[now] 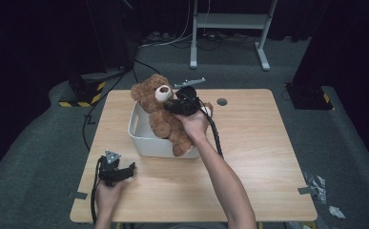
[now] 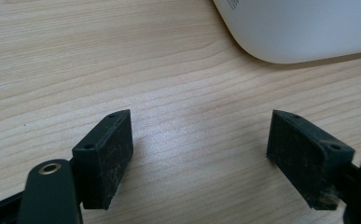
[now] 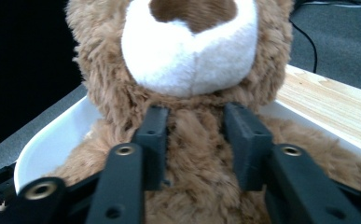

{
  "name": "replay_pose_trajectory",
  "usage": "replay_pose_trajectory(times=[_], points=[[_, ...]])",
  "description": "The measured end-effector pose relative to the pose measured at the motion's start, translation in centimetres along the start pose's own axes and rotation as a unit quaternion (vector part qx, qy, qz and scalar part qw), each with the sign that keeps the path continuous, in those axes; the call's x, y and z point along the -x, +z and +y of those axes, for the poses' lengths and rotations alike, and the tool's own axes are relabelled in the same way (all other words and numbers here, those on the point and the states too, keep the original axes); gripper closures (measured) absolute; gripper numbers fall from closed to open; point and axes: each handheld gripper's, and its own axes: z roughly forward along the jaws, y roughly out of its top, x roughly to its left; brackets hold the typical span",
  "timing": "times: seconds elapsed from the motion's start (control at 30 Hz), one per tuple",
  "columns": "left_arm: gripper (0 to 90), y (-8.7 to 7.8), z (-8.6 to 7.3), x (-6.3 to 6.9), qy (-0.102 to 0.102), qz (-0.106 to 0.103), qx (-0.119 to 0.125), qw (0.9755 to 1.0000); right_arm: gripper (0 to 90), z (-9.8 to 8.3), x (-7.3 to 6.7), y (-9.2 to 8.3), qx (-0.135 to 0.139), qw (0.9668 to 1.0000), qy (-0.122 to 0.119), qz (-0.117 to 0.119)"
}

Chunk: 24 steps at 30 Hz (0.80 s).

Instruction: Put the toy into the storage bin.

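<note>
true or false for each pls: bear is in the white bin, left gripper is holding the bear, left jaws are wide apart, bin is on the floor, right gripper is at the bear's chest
1. The teddy bear sits in the white bin. True; one leg hangs over the near rim.
2. The left gripper holds the bear. False: it rests on the wooden table near the bin, with nothing between its jaws.
3. The left jaws stand wide apart. True.
4. The bin is on the floor. False: it stands on the table.
5. The right gripper is at the bear's chest. True: its jaws sit in the fur just below the white muzzle, standing part open.
</note>
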Motion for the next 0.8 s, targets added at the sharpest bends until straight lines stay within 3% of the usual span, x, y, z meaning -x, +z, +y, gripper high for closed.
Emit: replay_pose_trajectory(times=[0.27,0.8], points=[[22.4,0.00,0.00,0.01,0.000,0.000,0.000,1.0000,50.9,0.00,-0.15,-0.03,-0.007,1.0000,-0.003,-0.005],[22.4,0.00,0.00,0.00,0.000,0.000,0.000,1.0000,45.1,-0.20,-0.35,-0.26,-0.015,0.9996,-0.016,-0.020]])
